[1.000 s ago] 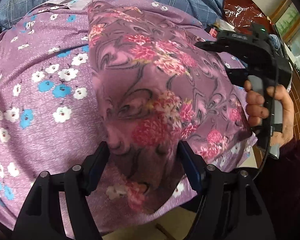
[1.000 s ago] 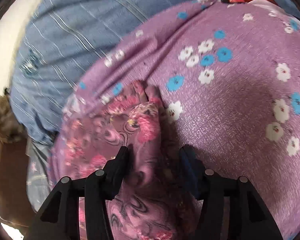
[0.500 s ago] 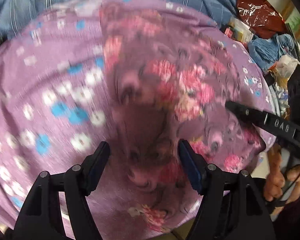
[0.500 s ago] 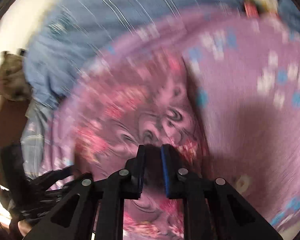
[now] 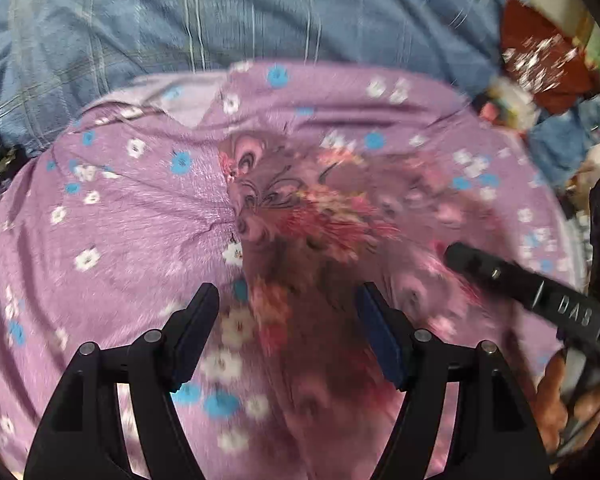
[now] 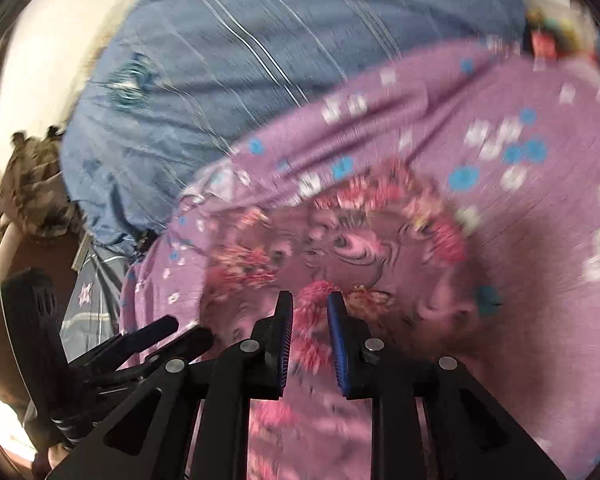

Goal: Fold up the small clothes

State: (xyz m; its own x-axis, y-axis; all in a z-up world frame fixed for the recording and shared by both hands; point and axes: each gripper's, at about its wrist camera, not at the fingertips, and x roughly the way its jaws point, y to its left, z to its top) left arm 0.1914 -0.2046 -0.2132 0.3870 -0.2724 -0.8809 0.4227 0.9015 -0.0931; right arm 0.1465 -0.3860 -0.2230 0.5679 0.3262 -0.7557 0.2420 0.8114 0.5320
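Observation:
A small mauve garment with pink roses lies on a purple cloth with white and blue flowers. My left gripper is open, its jaws wide apart above the garment's near part. My right gripper is nearly shut, pinching a fold of the rose garment between its blue pads. The right gripper also shows in the left wrist view at the right. The left gripper shows in the right wrist view at lower left. Both views are blurred by motion.
A blue striped sheet covers the bed behind the purple cloth. A dark red bag and blue clothes sit at the far right. A brown patterned object lies at the left beside a white wall.
My right gripper closed on the rose garment and drew it back. My left gripper stayed open and pulled back, so more blue sheet shows. The garment now looks smaller and bunched.

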